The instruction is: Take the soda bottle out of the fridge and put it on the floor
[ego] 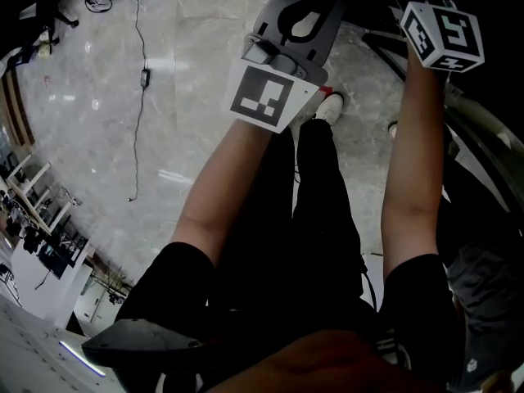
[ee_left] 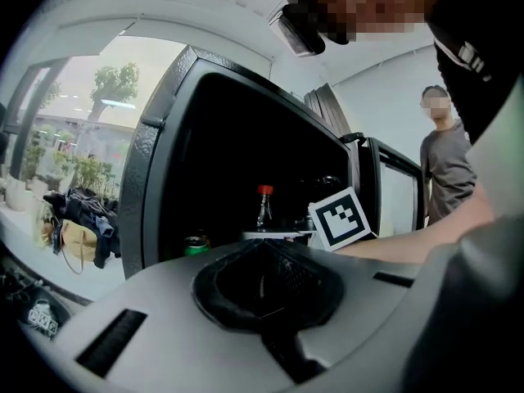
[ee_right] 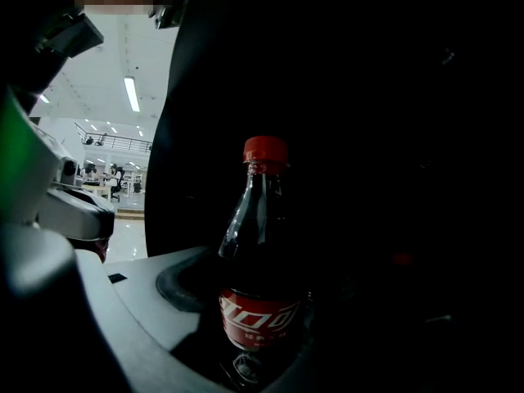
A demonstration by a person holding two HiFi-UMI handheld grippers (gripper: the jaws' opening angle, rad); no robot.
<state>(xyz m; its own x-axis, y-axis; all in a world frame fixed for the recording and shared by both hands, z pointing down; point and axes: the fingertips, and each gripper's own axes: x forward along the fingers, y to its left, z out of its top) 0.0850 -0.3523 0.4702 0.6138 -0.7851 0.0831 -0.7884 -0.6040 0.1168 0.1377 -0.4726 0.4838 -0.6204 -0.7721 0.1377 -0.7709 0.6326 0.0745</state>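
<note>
The soda bottle (ee_right: 262, 252), dark cola with a red cap and red label, stands upright in the dark fridge between the jaws of my right gripper (ee_right: 270, 297). The left jaw is spread wide beside the bottle, with no pad pressing on it; the right jaw is lost in the dark. From the left gripper view the bottle (ee_left: 264, 210) shows on a shelf inside the open fridge (ee_left: 155, 178), next to the right gripper's marker cube (ee_left: 344, 218). My left gripper (ee_left: 264, 250) is held outside the fridge, shut on nothing. In the head view it (ego: 309, 6) points away over the floor.
A green can (ee_left: 195, 245) stands in the fridge left of the bottle. A person in a grey shirt (ee_left: 446, 170) stands by the fridge door at the right. A cable (ego: 139, 97) runs across the marble floor (ego: 196, 72). A heap of clothes (ee_left: 82, 215) lies at left.
</note>
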